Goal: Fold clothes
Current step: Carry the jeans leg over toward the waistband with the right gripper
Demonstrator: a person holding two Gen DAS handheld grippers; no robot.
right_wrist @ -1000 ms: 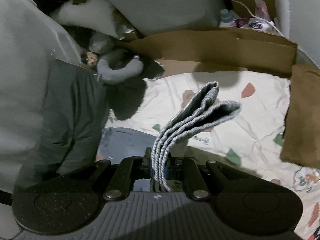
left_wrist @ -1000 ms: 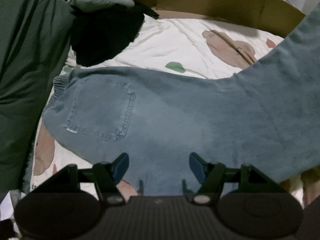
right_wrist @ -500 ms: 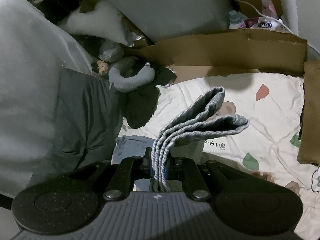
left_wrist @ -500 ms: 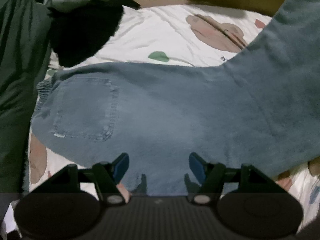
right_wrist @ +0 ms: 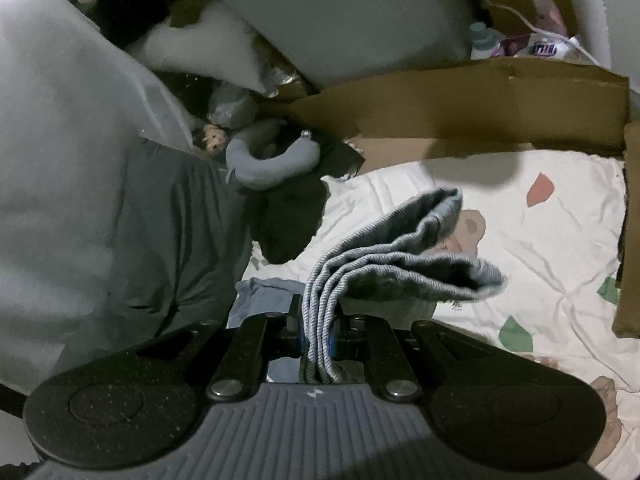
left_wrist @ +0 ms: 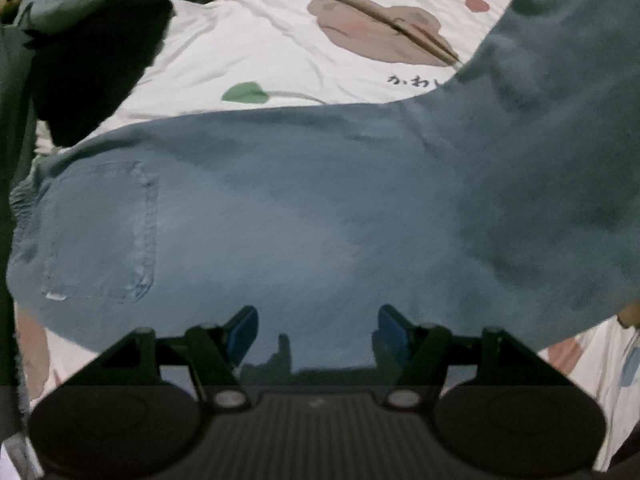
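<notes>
In the left wrist view, we hold the left gripper (left_wrist: 316, 330) wide apart with nothing between its blue pads, pointing steeply down over the faded blue denim trousers (left_wrist: 320, 208). The trousers lie across the white cartoon-printed bedsheet (left_wrist: 260, 48), back pocket (left_wrist: 104, 232) to the left, one part rising toward the upper right. A dark garment (left_wrist: 84, 64) lies at the upper left.

In the right wrist view, our right gripper (right_wrist: 318, 336) is clamped narrowly on stacked layers of the denim's hem (right_wrist: 400, 256), which fan out above the sheet. A brown cardboard sheet (right_wrist: 500, 108) and a grey neck pillow (right_wrist: 268, 160) lie beyond.
</notes>
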